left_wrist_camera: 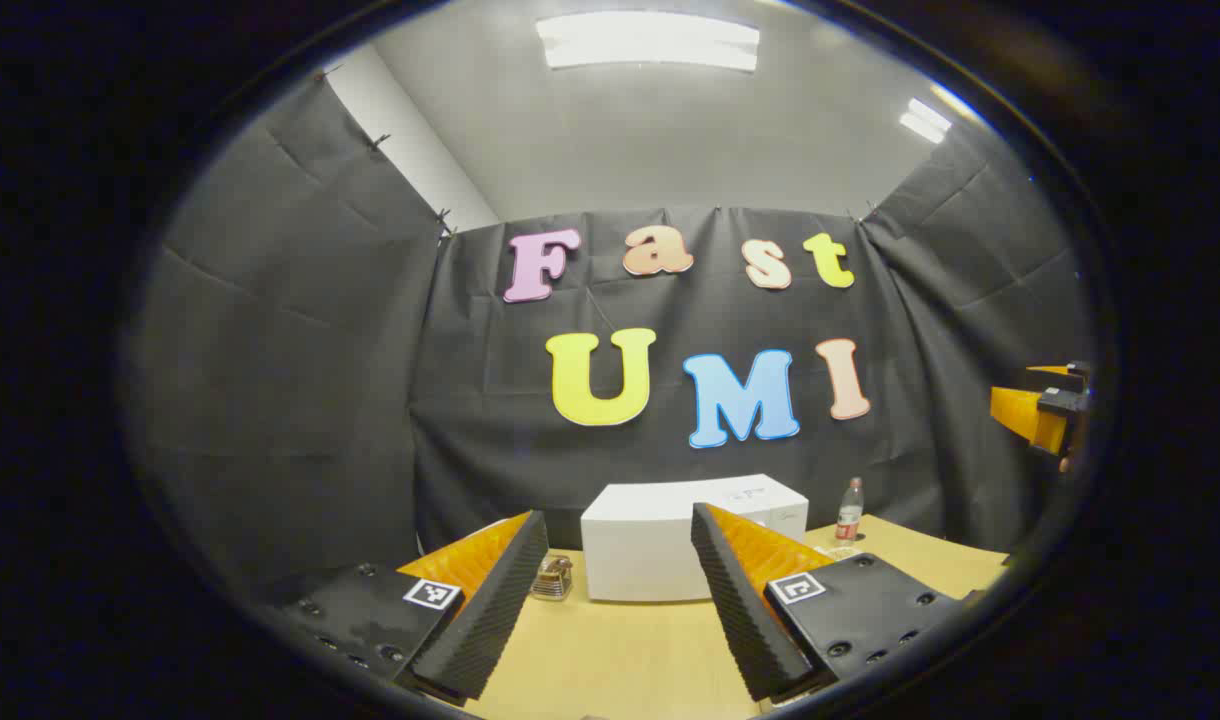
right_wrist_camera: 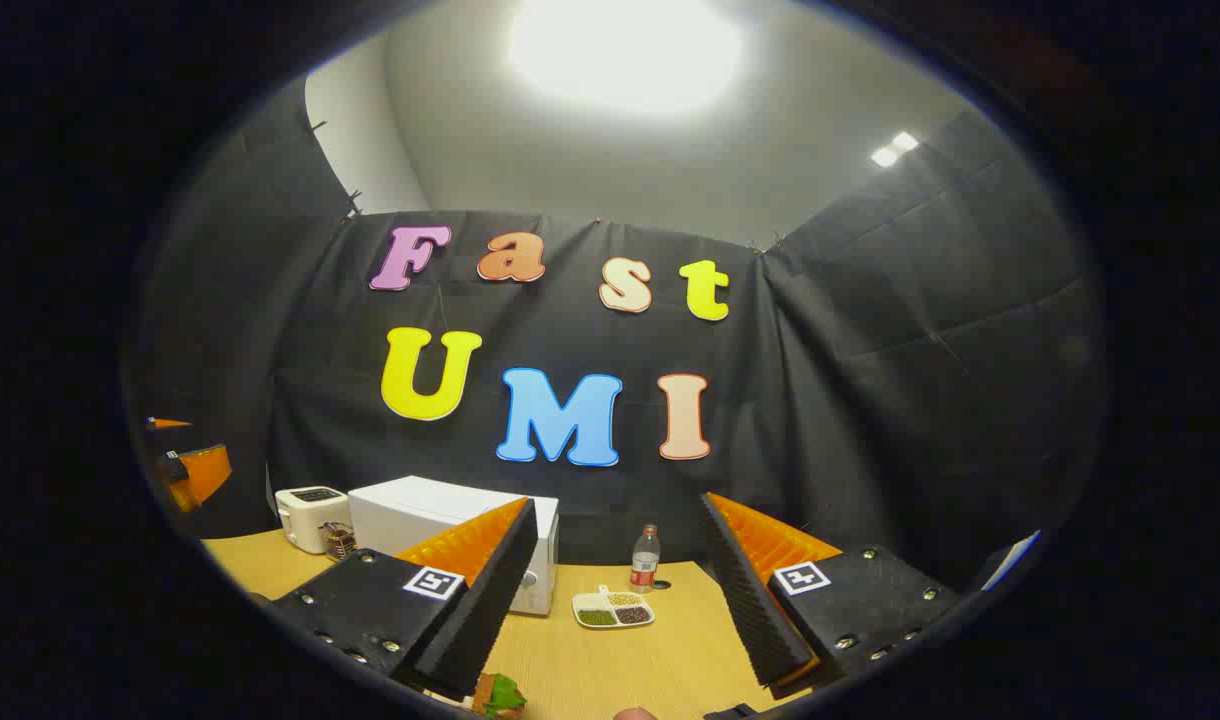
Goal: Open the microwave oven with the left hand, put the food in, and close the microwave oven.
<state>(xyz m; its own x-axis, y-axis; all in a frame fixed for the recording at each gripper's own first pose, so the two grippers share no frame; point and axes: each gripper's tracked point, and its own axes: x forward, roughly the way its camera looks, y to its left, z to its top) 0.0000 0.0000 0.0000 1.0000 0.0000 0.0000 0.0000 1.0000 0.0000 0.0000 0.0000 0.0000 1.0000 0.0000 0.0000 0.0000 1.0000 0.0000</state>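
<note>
1. Left gripper: seen at the bottom of the left gripper view, fingers spread wide, nothing held between them; it is held above the table, well short of the microwave oven.
2. Right gripper: seen at the bottom of the right gripper view, fingers likewise parted and empty.
3. Microwave oven: white box at lower centre of the left gripper view, door judged shut; opening is not yet begun.
4. Food: a green-topped item at the bottom edge of the right gripper view, on the table, not yet picked up; whether this is the item meant cannot be told.
5. Divided plate, bottle, toaster: noted around the oven.
6. Progress: judged at the start; opening, loading and closing all remain.
</note>
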